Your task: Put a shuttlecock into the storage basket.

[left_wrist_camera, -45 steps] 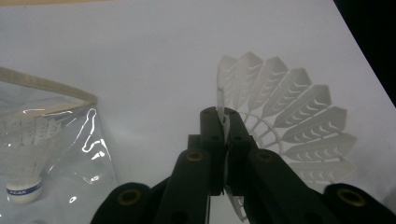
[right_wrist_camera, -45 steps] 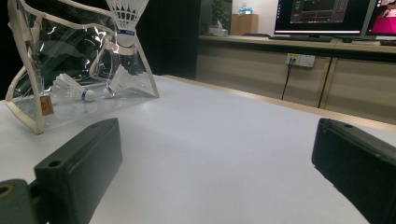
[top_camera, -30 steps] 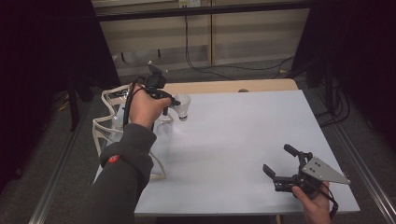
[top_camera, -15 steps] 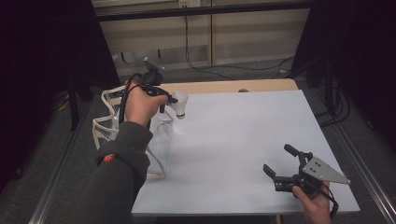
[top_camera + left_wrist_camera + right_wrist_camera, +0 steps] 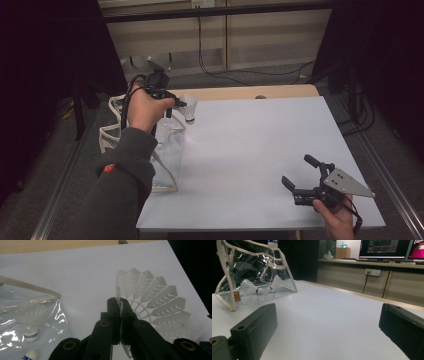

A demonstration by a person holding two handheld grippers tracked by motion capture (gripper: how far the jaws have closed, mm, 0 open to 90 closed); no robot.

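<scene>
The left gripper (image 5: pixel 119 305) pinches the feather skirt of a white plastic shuttlecock (image 5: pixel 152 307), held just above the mouth of the clear plastic cream-trimmed bag (image 5: pixel 165 150). Well apart from the bag, the right gripper (image 5: pixel 298 176) rests with its jaws wide, holding nothing.

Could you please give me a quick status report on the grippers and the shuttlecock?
Left gripper shut on shuttlecock skirt, above clear bag. Right gripper open, idle on table. Two shuttlecocks in bag. No obstruction visible.
</scene>
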